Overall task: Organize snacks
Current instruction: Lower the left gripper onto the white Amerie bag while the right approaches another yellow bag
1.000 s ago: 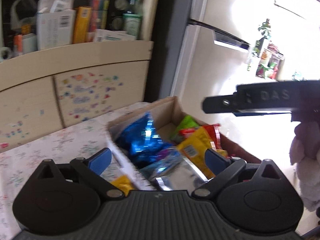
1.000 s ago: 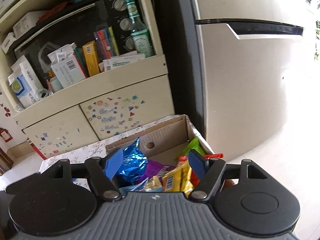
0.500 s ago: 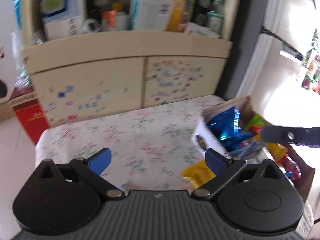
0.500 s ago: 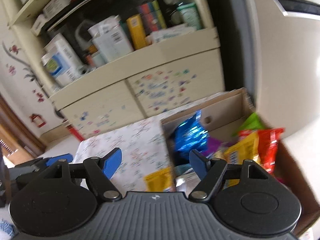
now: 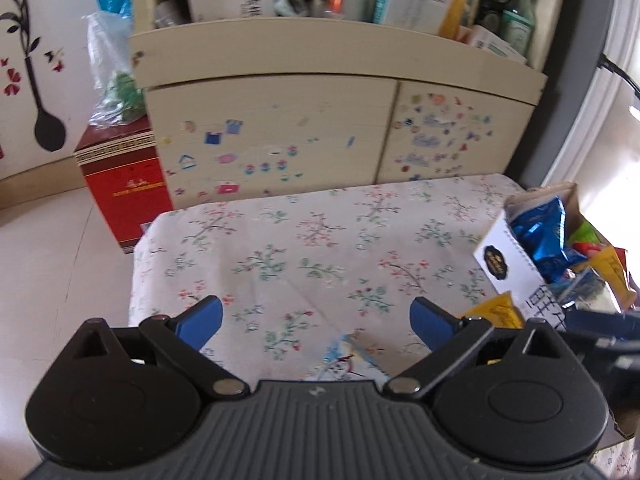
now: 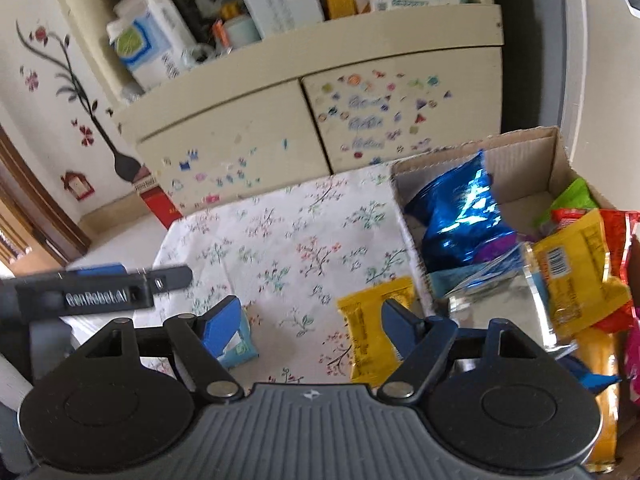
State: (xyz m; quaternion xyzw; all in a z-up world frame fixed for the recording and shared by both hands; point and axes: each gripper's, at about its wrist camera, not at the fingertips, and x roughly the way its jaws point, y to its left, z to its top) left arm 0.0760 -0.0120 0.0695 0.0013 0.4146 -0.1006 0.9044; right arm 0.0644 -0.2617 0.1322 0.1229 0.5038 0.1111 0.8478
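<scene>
A cardboard box (image 6: 520, 152) at the table's right end holds several snack packs, among them a shiny blue bag (image 6: 460, 216) and a yellow pack (image 6: 576, 264). A yellow snack pack (image 6: 368, 328) lies on the floral tablecloth (image 6: 288, 248) beside the box, just ahead of my open, empty right gripper (image 6: 310, 326). A small light-blue pack (image 6: 240, 346) lies by its left finger. My left gripper (image 5: 316, 322) is open and empty above the cloth; the light-blue pack (image 5: 340, 364) lies just under it. The box (image 5: 516, 276) shows at its right.
A cream cabinet (image 5: 320, 120) with stickers stands behind the table, its shelf full of boxes and bottles. A red carton (image 5: 124, 184) stands on the floor at the left. A fridge (image 6: 608, 80) stands at the right behind the box.
Both grippers have swung left, away from the box and over the floral table. The yellow pack and the light-blue pack on the cloth have come into view.
</scene>
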